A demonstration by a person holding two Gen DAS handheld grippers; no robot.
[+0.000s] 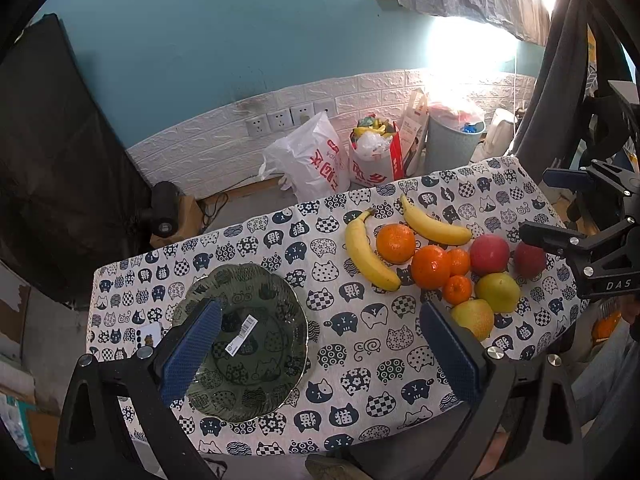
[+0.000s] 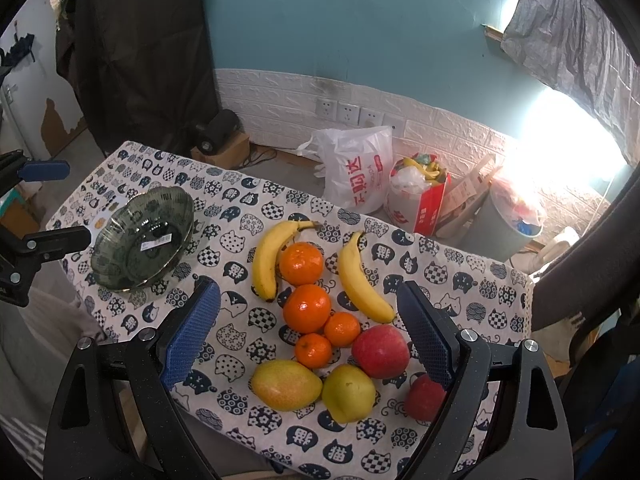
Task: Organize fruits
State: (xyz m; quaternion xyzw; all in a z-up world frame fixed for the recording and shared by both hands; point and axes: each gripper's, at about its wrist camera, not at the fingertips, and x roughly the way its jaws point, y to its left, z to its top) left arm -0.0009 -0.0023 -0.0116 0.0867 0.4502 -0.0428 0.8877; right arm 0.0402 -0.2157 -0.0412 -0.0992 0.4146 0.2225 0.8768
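A dark green glass bowl (image 1: 240, 344) (image 2: 144, 236) sits empty on the left of a cat-print tablecloth (image 1: 360, 360). To its right lie two bananas (image 2: 266, 260), two large oranges (image 2: 306, 308), two small mandarins (image 2: 314, 350), two red apples (image 2: 380, 350) and two yellow-green pears (image 2: 286, 384). My left gripper (image 1: 320, 344) is open and empty, above the cloth between bowl and fruit. My right gripper (image 2: 308, 336) is open and empty, above the fruit pile; it also shows at the right edge of the left wrist view (image 1: 568, 216).
Beyond the table's far edge stand a white plastic bag (image 2: 356, 168), a red-and-white box of rubbish (image 2: 420, 200) and a grey bin (image 2: 508, 224). A black panel (image 1: 52, 160) stands at the left. A dark garment (image 2: 592, 272) hangs at the right.
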